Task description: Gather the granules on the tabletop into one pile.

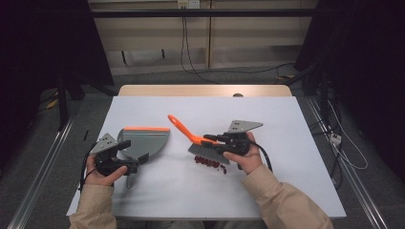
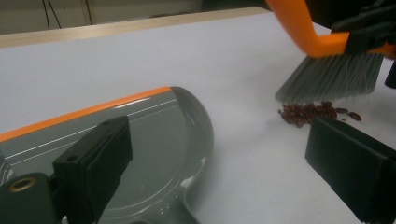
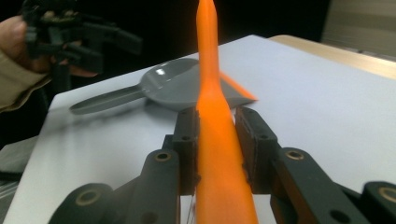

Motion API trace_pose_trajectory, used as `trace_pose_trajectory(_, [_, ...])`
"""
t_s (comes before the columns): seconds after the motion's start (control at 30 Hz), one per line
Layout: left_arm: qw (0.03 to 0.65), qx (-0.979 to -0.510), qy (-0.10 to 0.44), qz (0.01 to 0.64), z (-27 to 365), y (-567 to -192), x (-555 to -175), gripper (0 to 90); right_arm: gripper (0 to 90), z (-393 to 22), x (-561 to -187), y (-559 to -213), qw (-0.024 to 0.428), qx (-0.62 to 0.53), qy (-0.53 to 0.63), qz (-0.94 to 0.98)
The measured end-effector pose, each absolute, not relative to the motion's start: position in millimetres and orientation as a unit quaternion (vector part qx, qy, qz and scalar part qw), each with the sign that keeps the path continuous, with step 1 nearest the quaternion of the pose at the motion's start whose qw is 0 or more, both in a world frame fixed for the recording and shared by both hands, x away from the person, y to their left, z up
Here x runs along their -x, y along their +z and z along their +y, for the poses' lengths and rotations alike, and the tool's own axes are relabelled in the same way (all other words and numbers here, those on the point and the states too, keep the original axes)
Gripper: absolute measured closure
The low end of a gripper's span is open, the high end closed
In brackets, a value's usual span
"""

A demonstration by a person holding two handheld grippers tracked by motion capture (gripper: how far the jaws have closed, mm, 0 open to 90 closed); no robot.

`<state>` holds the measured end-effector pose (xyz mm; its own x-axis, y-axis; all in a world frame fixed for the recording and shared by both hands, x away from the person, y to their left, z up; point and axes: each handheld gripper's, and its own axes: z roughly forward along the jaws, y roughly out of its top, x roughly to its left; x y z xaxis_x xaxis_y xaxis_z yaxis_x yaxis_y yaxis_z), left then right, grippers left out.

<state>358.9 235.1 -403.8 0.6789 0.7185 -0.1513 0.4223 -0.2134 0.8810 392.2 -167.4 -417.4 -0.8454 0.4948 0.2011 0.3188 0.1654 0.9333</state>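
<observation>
At the counter's (image 1: 286,191) left, the left gripper (image 1: 125,157) hovers with fingers spread and empty over the grey dustpan (image 1: 145,140), its handle nearest that hand. Well to the right lie the red beans (image 1: 210,163) under the bristles of the orange brush (image 1: 200,143), its handle clamped in the right gripper (image 1: 216,140).

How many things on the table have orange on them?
2. The brush, with its orange handle, is at the middle right, clamped in the right hand-held gripper over the beans. The grey dustpan, with its orange lip, lies at the left.
</observation>
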Motion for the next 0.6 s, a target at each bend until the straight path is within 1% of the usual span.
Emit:
trace_pose_trajectory(0.07, [0.504,-0.765,0.147,0.372,235,-403,-359,7.3,70.8,-181,-393,-414,0.101,-0.293,0.571,0.760])
trace_pose_trajectory(0.3, [0.508,-0.764,0.145,0.371,235,-402,-359,7.3,70.7,-219,-389,-415,0.165,-0.345,0.522,0.762])
trace_pose_trajectory(0.43, [0.510,-0.763,0.145,0.370,235,-402,-359,7.4,70.4,-228,-387,-421,0.178,-0.366,0.493,0.769])
trace_pose_trajectory(0.53, [0.513,-0.761,0.145,0.370,236,-400,-358,7.4,70.0,-232,-385,-422,0.173,-0.391,0.475,0.769])
trace_pose_trajectory(0.6, [0.516,-0.760,0.144,0.368,236,-400,-358,7.4,69.4,-230,-383,-420,0.178,-0.396,0.443,0.785])
